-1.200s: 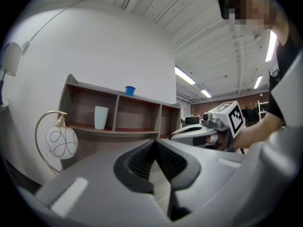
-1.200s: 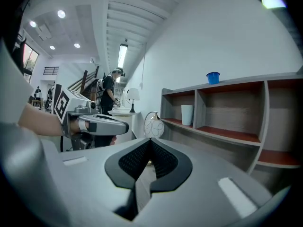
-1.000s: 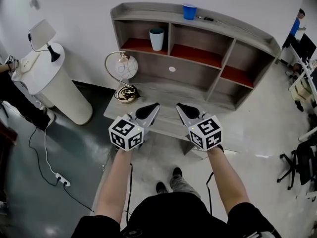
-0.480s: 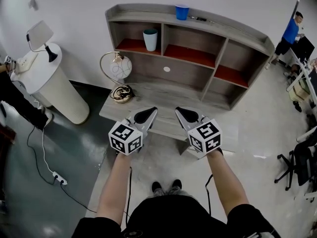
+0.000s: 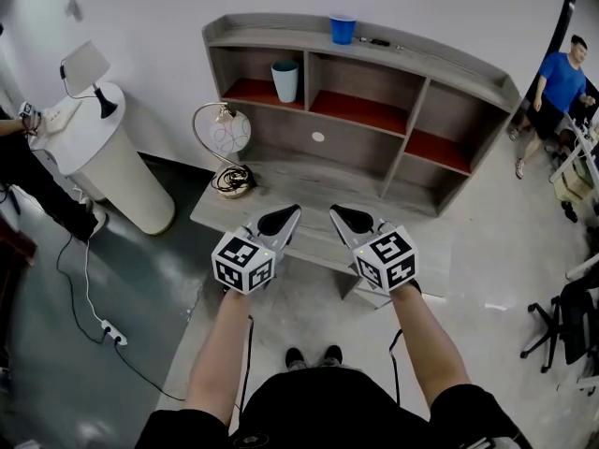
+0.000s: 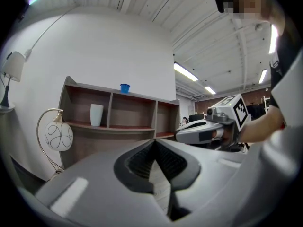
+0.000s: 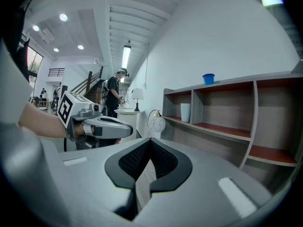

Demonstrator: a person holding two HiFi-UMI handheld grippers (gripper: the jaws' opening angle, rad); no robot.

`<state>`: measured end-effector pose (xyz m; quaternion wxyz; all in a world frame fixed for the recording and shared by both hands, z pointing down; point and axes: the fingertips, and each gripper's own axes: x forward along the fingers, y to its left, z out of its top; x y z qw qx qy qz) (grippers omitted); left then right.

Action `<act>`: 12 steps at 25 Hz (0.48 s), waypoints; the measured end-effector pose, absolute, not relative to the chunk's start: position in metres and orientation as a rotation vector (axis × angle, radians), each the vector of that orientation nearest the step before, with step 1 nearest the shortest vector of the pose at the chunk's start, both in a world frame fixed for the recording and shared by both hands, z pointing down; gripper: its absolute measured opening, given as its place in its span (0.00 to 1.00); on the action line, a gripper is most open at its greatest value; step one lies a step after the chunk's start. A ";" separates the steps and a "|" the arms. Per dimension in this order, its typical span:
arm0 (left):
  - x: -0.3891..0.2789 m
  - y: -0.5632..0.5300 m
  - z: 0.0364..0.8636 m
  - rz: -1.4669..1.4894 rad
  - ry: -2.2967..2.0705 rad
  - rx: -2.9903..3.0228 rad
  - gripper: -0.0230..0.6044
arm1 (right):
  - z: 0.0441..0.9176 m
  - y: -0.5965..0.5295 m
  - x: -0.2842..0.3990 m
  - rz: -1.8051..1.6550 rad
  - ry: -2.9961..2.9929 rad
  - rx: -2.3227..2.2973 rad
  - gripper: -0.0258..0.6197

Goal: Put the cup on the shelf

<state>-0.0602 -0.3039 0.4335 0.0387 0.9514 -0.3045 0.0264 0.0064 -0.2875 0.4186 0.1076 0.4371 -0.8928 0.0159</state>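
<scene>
L claw (image 5: pixel 292 212), R claw (image 5: pixel 339 212): closed, empty

Two cups, both up around twelve o'clock: the blue cup (image 5: pixel 343 28) and the pale cup (image 5: pixel 284 80). One shelf (image 5: pixel 449 64). Two lamps: globe lamp (image 5: pixel 227 131) at eleven, shaded lamp (image 5: pixel 84 64) at ten. One white pedestal (image 5: pixel 112 171) at nine, one power strip (image 5: pixel 110 330) at eight.

A blue plastic cup (image 5: pixel 343 28) tops the far grey wooden shelf (image 5: pixel 449 64), whose compartment floors are red. A pale mint cup (image 5: pixel 284 80) stands far left. The white globe lamp (image 5: pixel 230 135) bears dark swirls. The grey left gripper (image 5: pixel 285 215) and right gripper (image 5: pixel 342 215) carry black-and-white squares.
</scene>
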 end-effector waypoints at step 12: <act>-0.053 -0.308 0.431 0.063 -0.927 2.913 0.03 | 0.411 -0.294 0.012 0.026 -2.651 1.270 0.06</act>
